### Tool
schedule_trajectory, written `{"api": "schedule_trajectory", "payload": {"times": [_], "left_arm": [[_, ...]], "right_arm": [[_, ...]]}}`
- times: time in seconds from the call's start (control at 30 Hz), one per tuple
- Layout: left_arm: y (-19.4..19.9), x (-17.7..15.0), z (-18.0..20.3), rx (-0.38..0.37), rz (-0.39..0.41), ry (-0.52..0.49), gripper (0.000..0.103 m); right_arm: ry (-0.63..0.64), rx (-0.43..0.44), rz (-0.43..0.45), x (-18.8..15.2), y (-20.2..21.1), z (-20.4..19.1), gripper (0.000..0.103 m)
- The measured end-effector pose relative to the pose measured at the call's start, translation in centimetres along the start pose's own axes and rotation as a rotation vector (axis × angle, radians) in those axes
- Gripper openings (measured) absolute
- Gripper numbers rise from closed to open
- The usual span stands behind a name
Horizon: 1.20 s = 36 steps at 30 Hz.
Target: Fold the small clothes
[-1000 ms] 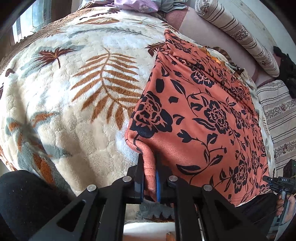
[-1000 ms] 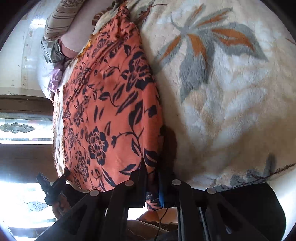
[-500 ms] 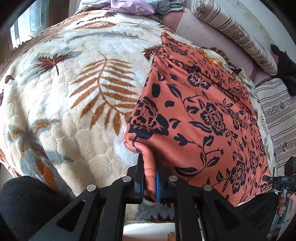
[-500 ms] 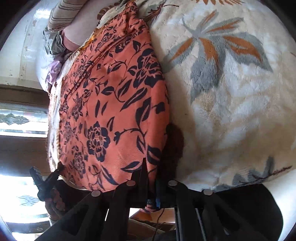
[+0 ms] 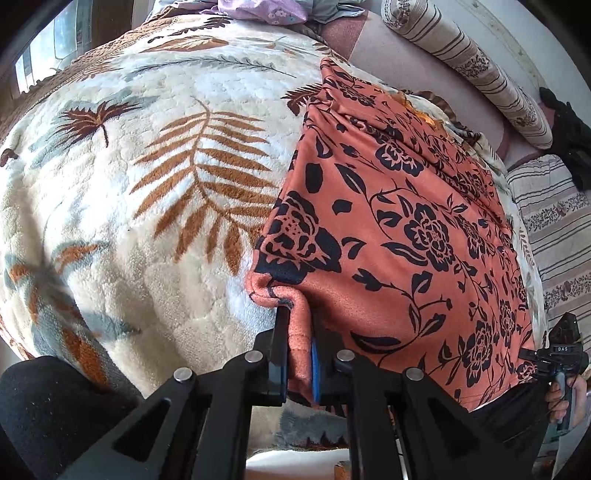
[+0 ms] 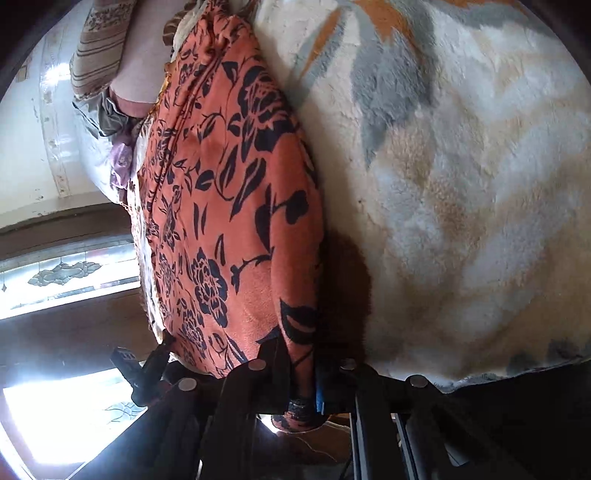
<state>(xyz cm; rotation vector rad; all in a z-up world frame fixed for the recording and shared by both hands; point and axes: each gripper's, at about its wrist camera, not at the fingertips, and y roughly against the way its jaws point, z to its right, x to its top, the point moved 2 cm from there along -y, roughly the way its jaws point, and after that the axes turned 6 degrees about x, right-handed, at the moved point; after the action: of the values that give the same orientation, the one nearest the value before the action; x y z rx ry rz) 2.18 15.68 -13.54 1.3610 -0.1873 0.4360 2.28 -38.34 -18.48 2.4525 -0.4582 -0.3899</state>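
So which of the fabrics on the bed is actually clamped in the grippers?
The orange garment with black flowers: its near edge is pinched by both the left gripper and right gripper. The leaf-print blanket just lies underneath.

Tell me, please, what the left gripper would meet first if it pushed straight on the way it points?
The left gripper is shut on the near corner of the orange floral garment. Straight on, it would probably plough into that same cloth, with the leaf-patterned fleece blanket beneath; depth is unclear.

A home bedroom, seen from a bed covered by a cream plush blanket with brown and grey leaf print (image 5: 155, 206). Long striped bolster pillow (image 5: 476, 62) by the white wall, loose lilac clothing (image 5: 266, 9), patterned glass window (image 6: 62, 277).
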Motion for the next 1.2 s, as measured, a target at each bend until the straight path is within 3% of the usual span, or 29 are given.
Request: {"api": "schedule_trajectory", "payload": {"times": [0.17,0.33,0.47,0.53,0.67,0.77,0.83,0.87,0.9,0.93,0.97,1.0,1.03,1.07,1.1,1.13,1.2], "left_arm": [[0.4,0.1,0.1,-0.001,0.004,-0.006,0.009],[3.6,1.1,0.5,-0.039,0.116,-0.02,0.009],[1.4,1.6,0.2,-0.017,0.022,-0.016,0.009],[2.1,2.8,0.7,-0.037,0.042,-0.034,0.009],[5.8,9.1,2.9,-0.146,0.158,-0.052,0.009],[7.0,16.5,4.7,-0.196,0.26,-0.04,0.009],[5.6,21.7,5.3,-0.185,0.305,-0.004,0.013],[4.0,24.0,5.7,-0.164,0.317,0.003,0.015],[1.7,26.0,6.2,-0.141,0.305,0.002,0.032],[-1.2,27.7,6.7,-0.083,0.271,-0.001,0.066],[-4.1,28.9,7.0,-0.002,0.236,0.003,0.079],[-6.8,29.5,6.8,0.06,0.197,0.012,0.084],[-9.3,29.7,6.5,0.093,0.138,0.021,0.084],[-11.1,29.7,5.9,0.106,0.074,0.034,0.083],[-11.9,29.5,5.3,0.094,0.035,0.056,0.083],[-11.6,29.3,4.6,0.067,0.048,0.083,0.083],[-8.8,28.4,3.0,0.048,0.15,0.139,0.083]], "right_arm": [[0.048,-0.04,0.051,-0.7,0.4,-0.9,0.007],[0.104,0.093,0.152,-1.5,3.1,-4.0,0.007],[0.087,0.123,0.157,-0.9,2.8,-3.6,0.007],[0.077,0.166,0.163,-0.4,2.6,-3.8,0.007],[0.143,0.266,0.224,2.8,4.1,-7.8,0.006],[0.203,0.359,0.326,8.0,5.9,-12.4,0.006],[0.232,0.403,0.434,12.7,6.9,-15.3,0.007],[0.213,0.423,0.478,15.4,6.8,-16.0,0.01],[0.197,0.41,0.514,18.0,6.2,-16.5,0.011],[0.207,0.372,0.518,20.8,4.9,-16.8,0.027],[0.204,0.315,0.499,23.4,3.1,-16.6,0.056],[0.171,0.215,0.487,25.5,1.3,-15.8,0.072],[0.147,0.122,0.464,26.9,-0.2,-14.7,0.078],[0.122,0.085,0.458,27.4,-1.3,-13.7,0.078],[0.11,0.102,0.483,26.9,-1.5,-13.2,0.078],[0.126,0.113,0.521,26.0,-1.0,-13.2,0.078],[0.2,0.074,0.578,23.5,0.6,-13.5,0.078]]}}
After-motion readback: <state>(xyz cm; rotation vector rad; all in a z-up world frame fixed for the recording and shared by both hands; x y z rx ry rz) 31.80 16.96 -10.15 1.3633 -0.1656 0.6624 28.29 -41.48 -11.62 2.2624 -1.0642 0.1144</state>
